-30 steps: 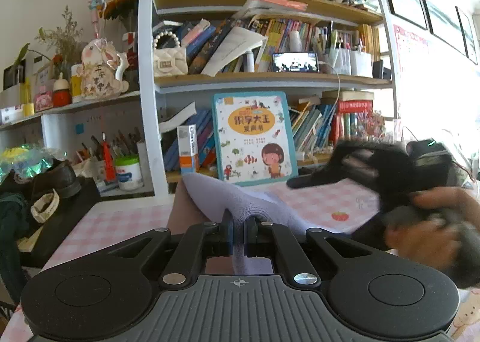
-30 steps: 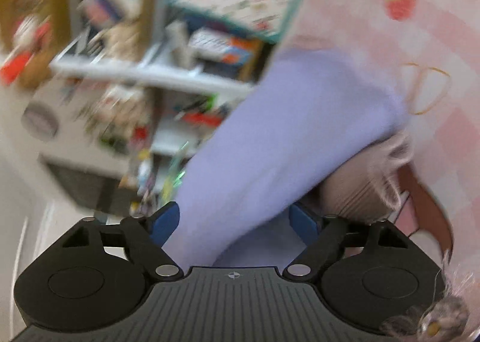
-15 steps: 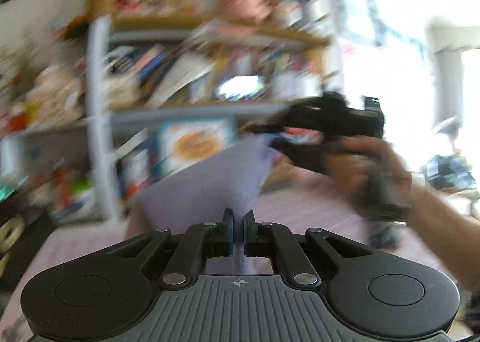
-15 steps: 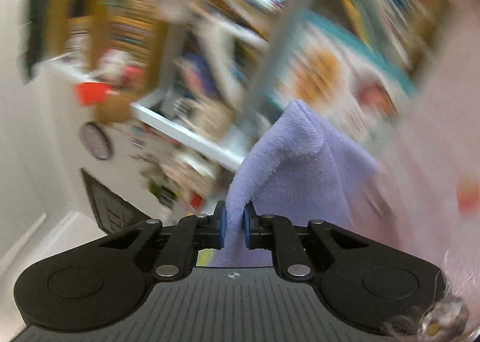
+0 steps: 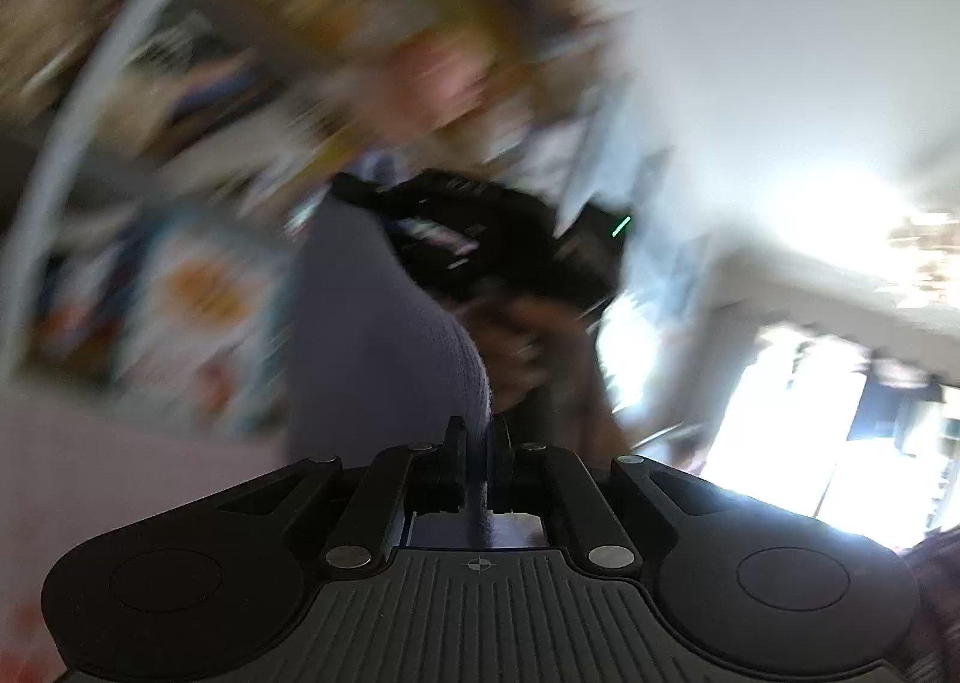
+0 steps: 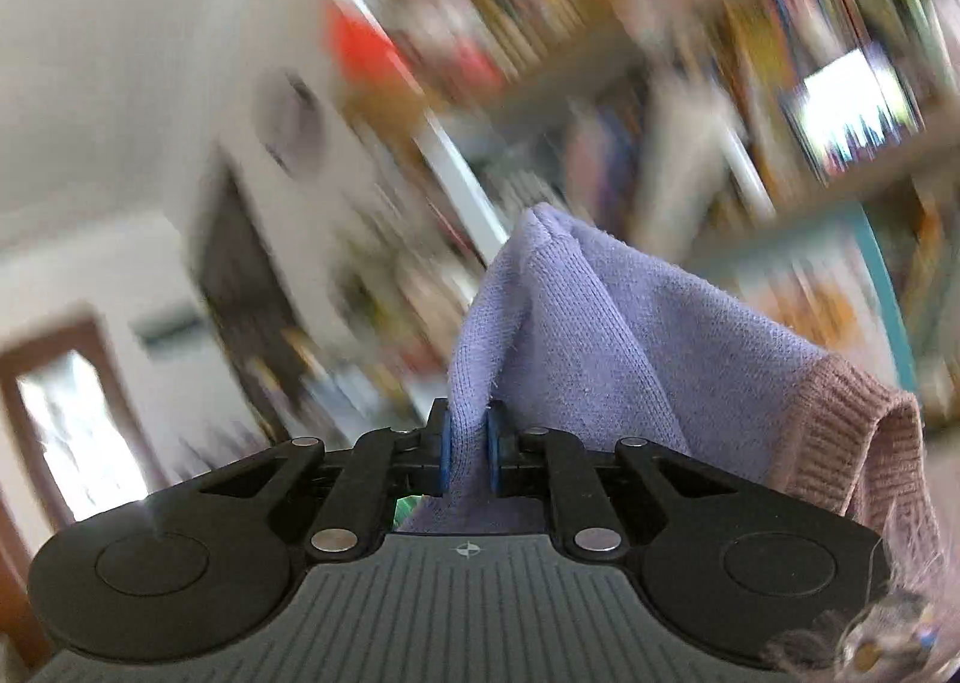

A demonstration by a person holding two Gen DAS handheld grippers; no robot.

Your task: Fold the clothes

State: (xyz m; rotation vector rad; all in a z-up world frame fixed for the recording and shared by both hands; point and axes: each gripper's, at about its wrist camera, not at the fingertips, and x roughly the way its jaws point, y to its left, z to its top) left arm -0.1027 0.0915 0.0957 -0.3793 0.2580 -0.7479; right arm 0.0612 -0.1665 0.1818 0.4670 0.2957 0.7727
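Note:
A lilac knit garment [image 6: 606,335] with a pink-brown ribbed cuff [image 6: 852,443] hangs in the air between both grippers. My right gripper [image 6: 468,443] is shut on a fold of it, the cloth rising above the blue pads. My left gripper [image 5: 477,443] is shut on another edge of the same garment [image 5: 366,323], which stretches up to the other gripper [image 5: 480,239] and the hand holding it, straight ahead. Both views are tilted and heavily blurred.
A crowded bookshelf [image 6: 600,23] fills the background, with a picture book [image 5: 198,287] standing at its foot. The pink table [image 5: 108,479] shows low left in the left wrist view. A bright window [image 5: 810,431] is at the right.
Both grippers have lifted the garment up off the table and tilted. The right gripper, open a second ago, closed on the cloth half a second ago and still holds it.

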